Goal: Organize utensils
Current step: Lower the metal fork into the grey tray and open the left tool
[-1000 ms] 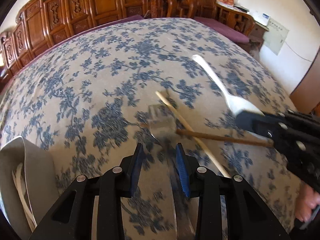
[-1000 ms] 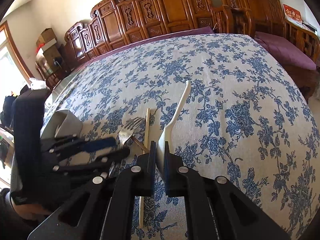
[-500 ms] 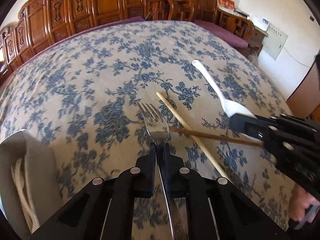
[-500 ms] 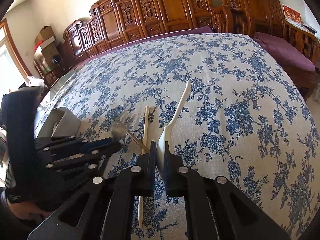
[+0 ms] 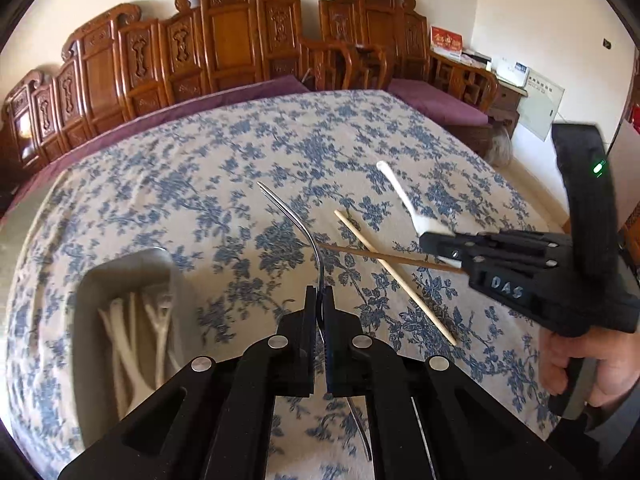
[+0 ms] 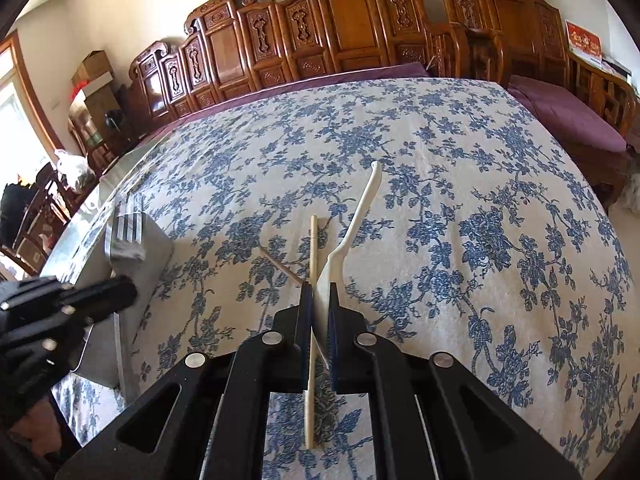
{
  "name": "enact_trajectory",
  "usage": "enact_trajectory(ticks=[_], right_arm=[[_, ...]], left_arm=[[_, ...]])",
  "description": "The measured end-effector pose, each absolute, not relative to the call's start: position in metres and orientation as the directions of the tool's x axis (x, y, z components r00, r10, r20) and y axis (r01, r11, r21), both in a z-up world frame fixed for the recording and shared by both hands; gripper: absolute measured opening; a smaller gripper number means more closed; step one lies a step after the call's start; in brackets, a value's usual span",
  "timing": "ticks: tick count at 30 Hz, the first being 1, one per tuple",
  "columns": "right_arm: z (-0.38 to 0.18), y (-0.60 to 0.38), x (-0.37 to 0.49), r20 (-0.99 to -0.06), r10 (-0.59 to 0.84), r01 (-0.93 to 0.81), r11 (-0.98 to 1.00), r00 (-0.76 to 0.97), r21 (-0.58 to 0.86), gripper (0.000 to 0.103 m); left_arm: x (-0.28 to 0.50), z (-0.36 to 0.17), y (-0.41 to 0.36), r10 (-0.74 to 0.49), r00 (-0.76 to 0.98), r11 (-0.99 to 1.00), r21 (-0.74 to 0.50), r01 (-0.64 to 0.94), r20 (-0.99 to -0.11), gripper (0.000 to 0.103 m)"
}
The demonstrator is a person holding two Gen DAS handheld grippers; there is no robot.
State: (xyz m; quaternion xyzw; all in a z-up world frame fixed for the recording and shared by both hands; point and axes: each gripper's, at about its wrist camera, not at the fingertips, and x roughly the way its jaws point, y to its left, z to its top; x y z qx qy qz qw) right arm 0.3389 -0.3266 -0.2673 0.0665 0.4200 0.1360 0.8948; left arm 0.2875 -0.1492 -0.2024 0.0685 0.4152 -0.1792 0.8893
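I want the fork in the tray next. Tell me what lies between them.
Nothing visible. The left gripper is shut on the fork, lifted above the cloth. The tray sits to its left, open-topped with white utensils inside. The chopsticks lie on the opposite side.

Surface (image 5: 224, 168) under a cream cloth with blue flowers, spreading ahead of the hand-held gripper. Beyond its far edge – carved wooden bench backs (image 6: 352, 24) along the wall, purple seat cushions (image 6: 560, 112). Far left of the right hand-held gripper – cardboard boxes (image 6: 92, 72), a window (image 6: 16, 128). Far right of the left hand-held gripper: red card (image 5: 446, 40), white panel (image 5: 540, 104).
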Motion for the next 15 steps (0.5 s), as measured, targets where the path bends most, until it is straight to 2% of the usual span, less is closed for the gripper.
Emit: enact_trajectory(ticks=[15], right_arm=[[-0.235, -0.266, 0.31, -0.688, 0.377, -0.333, 0.92, 0.62, 0.205, 0.008]], left_arm=[[0.265, -0.151, -0.086, -0.199, 0.673, 0.954, 0.015, 0.298, -0.713, 0.002]])
